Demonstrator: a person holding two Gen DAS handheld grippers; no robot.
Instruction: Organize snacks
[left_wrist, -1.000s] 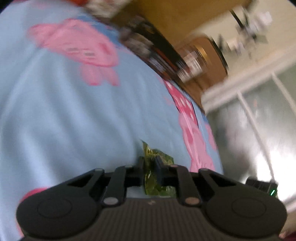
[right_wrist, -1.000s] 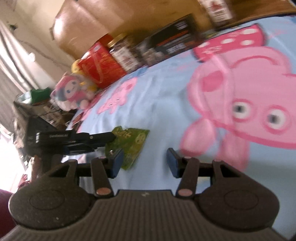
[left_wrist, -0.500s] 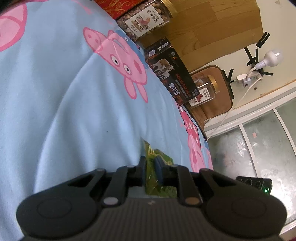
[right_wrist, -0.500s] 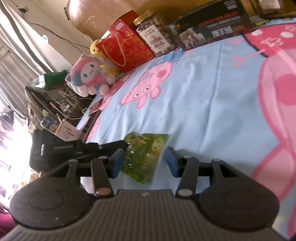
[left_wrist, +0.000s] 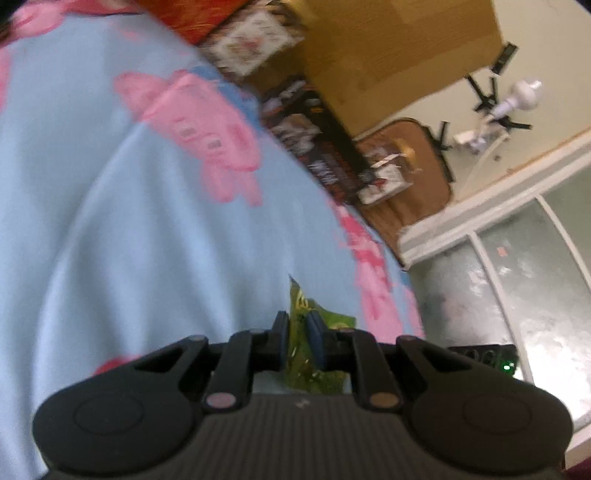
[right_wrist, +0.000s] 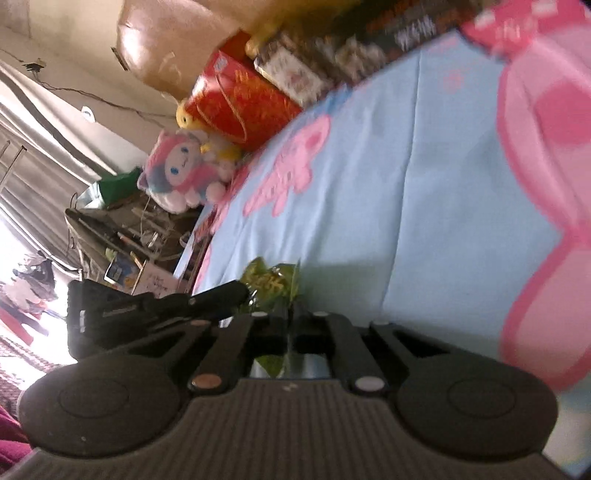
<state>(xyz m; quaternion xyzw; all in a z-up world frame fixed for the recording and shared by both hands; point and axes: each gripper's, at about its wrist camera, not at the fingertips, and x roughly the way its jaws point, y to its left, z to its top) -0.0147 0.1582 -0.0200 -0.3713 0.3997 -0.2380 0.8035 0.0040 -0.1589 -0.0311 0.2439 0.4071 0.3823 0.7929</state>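
Left wrist – both grippers (left_wrist: 297, 341) (right_wrist: 291, 326) clamp green pkt (left_wrist: 317, 373) (right_wrist: 269, 282)

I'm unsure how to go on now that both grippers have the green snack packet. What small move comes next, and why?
Probably lift together, slowly: the left gripper and right gripper are both shut on the green packet, which sits low over the blue blanket. A matched rise avoids tearing it.

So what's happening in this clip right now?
A person is working with two handheld grippers over a blue cartoon-pig bedsheet. The left gripper and the right gripper are both shut on one green snack packet. A red gift bag, jars and boxes line the far edge.
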